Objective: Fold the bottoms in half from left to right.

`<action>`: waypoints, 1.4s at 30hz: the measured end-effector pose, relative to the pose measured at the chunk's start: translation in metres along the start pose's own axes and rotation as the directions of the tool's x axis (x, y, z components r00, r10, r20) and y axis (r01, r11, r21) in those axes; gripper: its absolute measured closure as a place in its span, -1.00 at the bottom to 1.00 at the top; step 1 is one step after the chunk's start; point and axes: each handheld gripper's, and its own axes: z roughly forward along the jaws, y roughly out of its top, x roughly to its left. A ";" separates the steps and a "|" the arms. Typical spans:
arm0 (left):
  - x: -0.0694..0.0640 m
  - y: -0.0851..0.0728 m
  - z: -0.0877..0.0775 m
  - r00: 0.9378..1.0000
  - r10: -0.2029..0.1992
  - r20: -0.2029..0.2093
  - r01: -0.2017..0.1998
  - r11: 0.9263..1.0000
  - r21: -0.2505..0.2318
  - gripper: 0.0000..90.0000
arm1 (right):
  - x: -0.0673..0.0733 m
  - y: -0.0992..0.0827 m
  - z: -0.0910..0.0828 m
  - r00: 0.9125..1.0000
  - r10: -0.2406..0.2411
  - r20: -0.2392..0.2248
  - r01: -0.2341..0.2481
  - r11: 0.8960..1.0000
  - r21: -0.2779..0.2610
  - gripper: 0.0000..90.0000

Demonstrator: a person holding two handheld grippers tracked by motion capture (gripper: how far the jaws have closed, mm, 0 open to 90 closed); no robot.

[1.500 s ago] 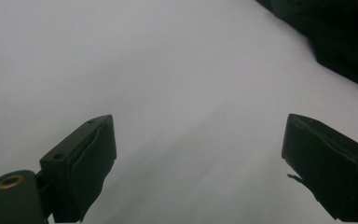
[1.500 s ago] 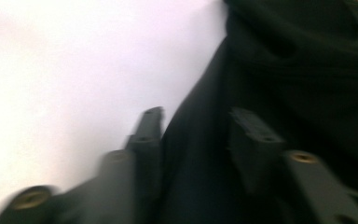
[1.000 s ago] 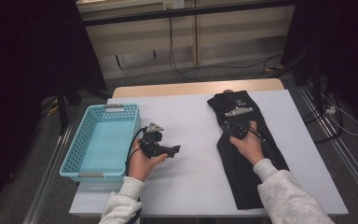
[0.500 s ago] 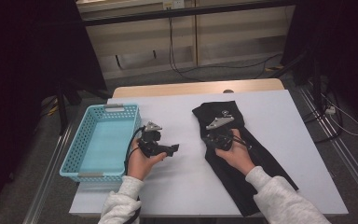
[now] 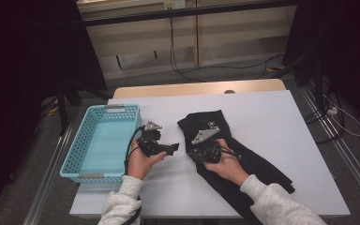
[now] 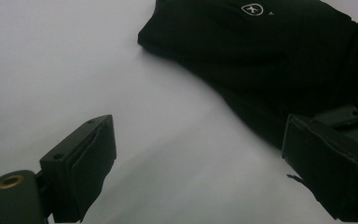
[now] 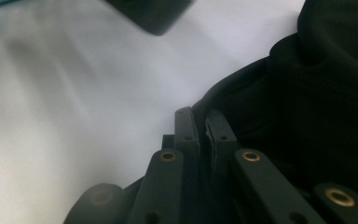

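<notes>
The right gripper [image 5: 198,151] has dragged the black garment [image 5: 243,159] leftward, toward the left gripper [image 5: 168,148].

A small white X-in-shield logo on the black garment [image 6: 279,56]; no readable words.

Basket [image 5: 101,140] on the desk [image 5: 272,122] at its left edge. Garment [image 5: 243,159] right of centre, stretched from mid-desk toward the near right corner. Left gripper [image 5: 171,148] between basket and garment, just beside the basket. Right gripper [image 5: 194,151] on the garment's left edge, near the left gripper.
</notes>
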 end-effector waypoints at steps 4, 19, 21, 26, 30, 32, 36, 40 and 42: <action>0.000 0.001 0.001 1.000 -0.001 0.003 0.001 1.000 -0.003 -0.78 | -0.001 0.000 0.000 1.000 0.024 -0.012 -0.024 1.000 0.003 0.64; -0.002 0.004 0.006 1.000 0.003 0.008 -0.003 1.000 -0.002 -0.78 | -0.035 0.004 -0.036 0.989 0.107 0.099 -0.095 0.987 -0.127 0.13; -0.002 0.003 0.006 1.000 0.001 0.008 -0.001 1.000 0.000 -0.78 | -0.042 0.006 -0.036 0.984 0.137 0.115 -0.121 0.983 -0.138 0.13; -0.005 0.001 0.005 1.000 0.014 0.011 -0.014 1.000 0.012 -0.78 | -0.067 0.005 -0.037 0.964 0.201 0.175 -0.173 0.971 -0.163 0.20; -0.005 -0.001 0.005 1.000 0.011 0.008 -0.011 1.000 0.014 -0.78 | -0.084 -0.001 -0.032 0.945 0.245 0.218 -0.217 0.965 -0.146 0.29; -0.005 -0.001 0.004 1.000 0.012 0.007 -0.012 1.000 0.014 -0.78 | -0.089 -0.005 -0.025 0.941 0.262 0.214 -0.238 0.962 -0.131 0.32; -0.005 -0.001 0.005 1.000 0.013 0.008 -0.013 1.000 0.016 -0.78 | -0.089 -0.010 -0.014 0.947 0.241 0.213 -0.232 0.970 -0.068 0.37; -0.007 -0.001 0.006 1.000 0.018 0.012 -0.018 1.000 0.019 -0.78 | -0.089 -0.011 -0.010 0.954 0.242 0.179 -0.235 0.970 -0.059 0.82; -0.006 -0.001 0.005 1.000 0.019 0.008 -0.020 1.000 0.017 -0.78 | -0.088 -0.009 -0.011 0.959 0.230 0.168 -0.223 0.973 -0.059 0.92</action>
